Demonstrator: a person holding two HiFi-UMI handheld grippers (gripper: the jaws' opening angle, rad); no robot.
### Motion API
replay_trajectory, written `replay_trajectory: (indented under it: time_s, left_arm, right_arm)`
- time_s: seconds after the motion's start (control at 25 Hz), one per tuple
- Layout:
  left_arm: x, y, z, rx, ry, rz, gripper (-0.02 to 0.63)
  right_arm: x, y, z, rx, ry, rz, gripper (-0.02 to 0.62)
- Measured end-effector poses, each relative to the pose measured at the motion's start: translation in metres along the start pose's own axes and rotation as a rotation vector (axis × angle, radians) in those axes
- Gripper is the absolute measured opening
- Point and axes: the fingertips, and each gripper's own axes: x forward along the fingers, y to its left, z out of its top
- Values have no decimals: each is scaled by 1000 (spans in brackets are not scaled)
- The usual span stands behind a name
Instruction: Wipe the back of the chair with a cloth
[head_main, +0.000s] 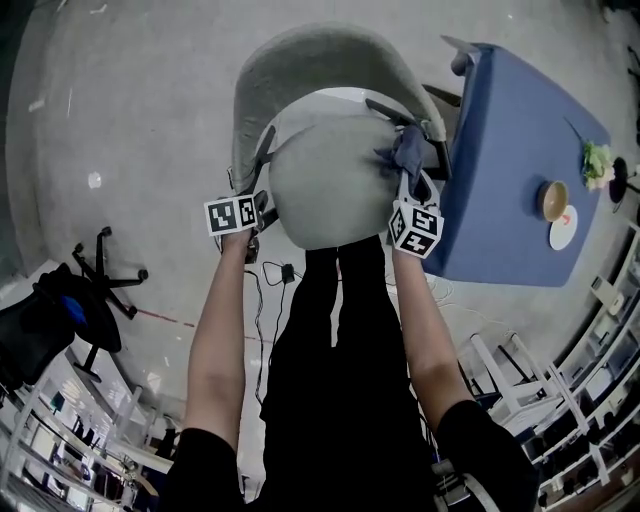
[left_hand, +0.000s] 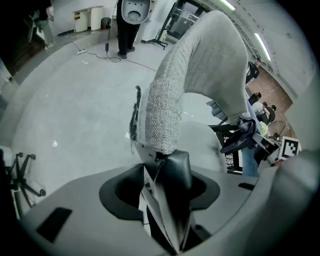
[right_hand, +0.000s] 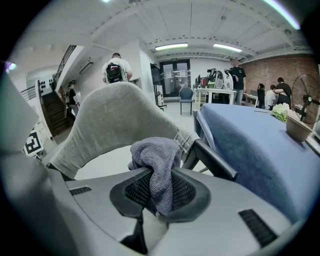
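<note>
Fingers on your right gripper (right_hand: 159, 186) are clenched on the grey-blue cloth (right_hand: 156, 156). It bunches above them and hangs down between them, right at the right-hand end of the grey chair back (right_hand: 112, 117). Your left gripper (left_hand: 161, 162) has its fingers released and spread at the back's opposite end, with the fabric edge just at their tips. Beside the cloth stands the blue worktop (head_main: 510, 150), with a bowl (head_main: 552, 200) on it.

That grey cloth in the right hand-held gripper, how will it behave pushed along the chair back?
The cloth bunches and droops over the right hand-held gripper, so it's likely floppy and light. Its looped weave probably drags rather than slides on the chair back's coarse fabric, so it may crumple.
</note>
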Motion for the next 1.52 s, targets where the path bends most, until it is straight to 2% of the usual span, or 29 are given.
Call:
replay_trajectory:
  time_s: [0.36, 0.6, 0.76, 0.92, 1.04, 1.2, 1.36, 1.52]
  left_arm:
    - [-59, -16, 13, 72, -122, 63, 170]
    - [-116, -20, 22, 125, -226, 75, 43]
    - [-151, -31, 24, 191, -280, 71, 29]
    - [-192, -53, 23, 237, -357, 41, 26]
    - [-219, -75, 15, 281, -385, -14, 25]
    - [-246, -122, 25, 366, -441, -92, 26]
    - [-282, -161, 29, 388, -546, -146, 26]
    - [-324, -185, 34, 421, -651, -175, 25]
  right_arm:
    - [-39, 23, 35, -91, -16, 82, 83]
    - [-68, 59, 62, -94, -51, 163, 83]
    - [-93, 79, 73, -132, -56, 231, 83]
    - [-130, 97, 88, -207, -77, 296, 83]
    - [-159, 115, 93, -239, -77, 366, 83]
    - [-190, 123, 111, -241, -86, 464, 83]
    - [-223, 121, 128, -215, -99, 512, 83]
    - [-246, 130, 148, -239, -134, 550, 83]
